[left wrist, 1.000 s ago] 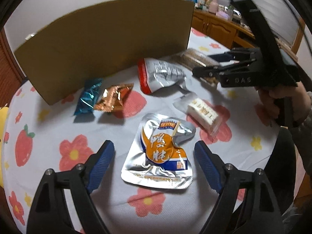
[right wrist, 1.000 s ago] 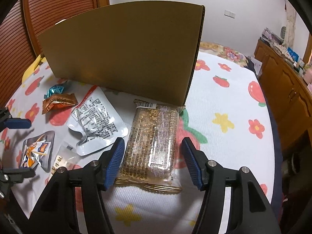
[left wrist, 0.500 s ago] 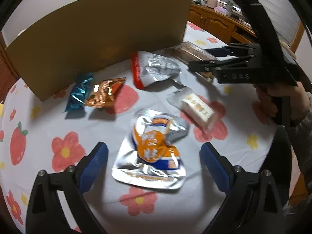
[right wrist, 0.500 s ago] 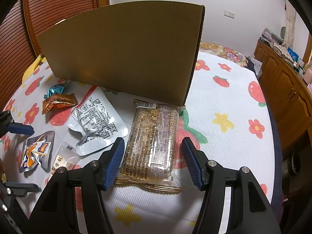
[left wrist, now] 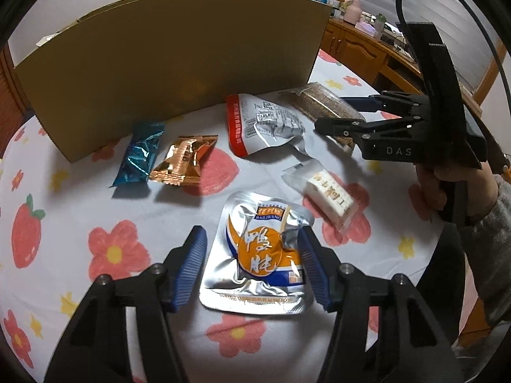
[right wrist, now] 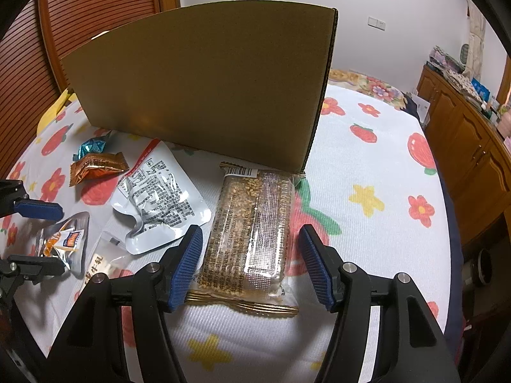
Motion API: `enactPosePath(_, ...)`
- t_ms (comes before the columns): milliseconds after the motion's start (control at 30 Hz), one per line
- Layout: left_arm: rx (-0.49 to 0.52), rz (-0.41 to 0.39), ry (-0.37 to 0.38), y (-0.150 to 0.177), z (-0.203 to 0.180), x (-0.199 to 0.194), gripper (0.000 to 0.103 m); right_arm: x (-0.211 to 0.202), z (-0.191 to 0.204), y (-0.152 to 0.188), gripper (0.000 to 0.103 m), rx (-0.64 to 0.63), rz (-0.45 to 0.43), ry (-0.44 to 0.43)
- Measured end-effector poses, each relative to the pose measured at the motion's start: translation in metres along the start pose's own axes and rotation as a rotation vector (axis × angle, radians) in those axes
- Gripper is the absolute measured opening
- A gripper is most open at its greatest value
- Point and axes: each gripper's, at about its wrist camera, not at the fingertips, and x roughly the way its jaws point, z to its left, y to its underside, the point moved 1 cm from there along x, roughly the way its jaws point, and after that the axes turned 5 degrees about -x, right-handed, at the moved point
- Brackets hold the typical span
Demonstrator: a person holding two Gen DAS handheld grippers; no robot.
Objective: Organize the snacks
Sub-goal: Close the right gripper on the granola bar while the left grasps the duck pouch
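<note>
Left wrist view shows the left gripper [left wrist: 252, 265] with its blue ribbed pads now narrowed around the silver foil pouch with the orange and blue label [left wrist: 255, 255], where half a second ago they stood spread well clear of it on both sides. The right pad seems to touch the pouch's crumpled edge; the left pad is just beside it with a sliver of cloth between, so the jaws are closing but not yet clamped. The pouch lies flat on the white tablecloth printed with red flowers and strawberries [left wrist: 80, 223].

On the right wrist view the right gripper [right wrist: 249, 265] is unchanged from a second ago: released, its pads straddling the clear-wrapped sesame bar with a gold crimped end [right wrist: 249, 236] without pressing it. That bar lies just in front of the tall brown cardboard box [right wrist: 204, 86], near its right corner.

Untouched nearby are the white pouch with a red edge and printed text [left wrist: 265, 124], the small white nougat in a clear wrapper [left wrist: 329, 196], the copper foil candy [left wrist: 185, 159] and the teal foil candy [left wrist: 140, 156].

I judge the sorting has barely begun: both hands are set on a first snack each, and the left grip should finish first; the slack foil could buckle or slip under the pinch
</note>
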Motion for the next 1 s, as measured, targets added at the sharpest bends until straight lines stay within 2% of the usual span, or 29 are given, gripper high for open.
enactPosePath(300,0.029,0.004,-0.040,0.000,-0.007,0.003,0.059,0.000,0.000,0.000,0.065,0.001,0.000,-0.002)
enactPosePath(433,0.037,-0.001,-0.054,-0.001,-0.010,0.006,0.055,0.000,0.001,0.000,0.065,0.000,0.000,-0.003)
enactPosePath(500,0.049,-0.008,-0.048,0.000,-0.011,0.006,0.054,0.000,0.001,0.000,0.065,0.000,0.000,-0.003)
enactPosePath(533,0.049,-0.009,-0.042,0.001,-0.010,0.006,0.050,0.001,0.001,-0.001,0.066,-0.001,0.000,-0.003)
enactPosePath(567,0.050,-0.018,-0.016,0.001,-0.011,0.003,0.037,0.001,0.001,0.000,0.066,-0.001,0.000,-0.003)
enactPosePath(733,0.054,-0.034,-0.024,0.006,-0.009,-0.003,0.036,0.001,0.002,0.000,0.066,-0.002,0.001,-0.002)
enactPosePath(1000,0.007,-0.100,0.021,0.010,-0.003,-0.020,0.035,0.001,0.001,-0.001,0.066,0.000,0.003,-0.001)
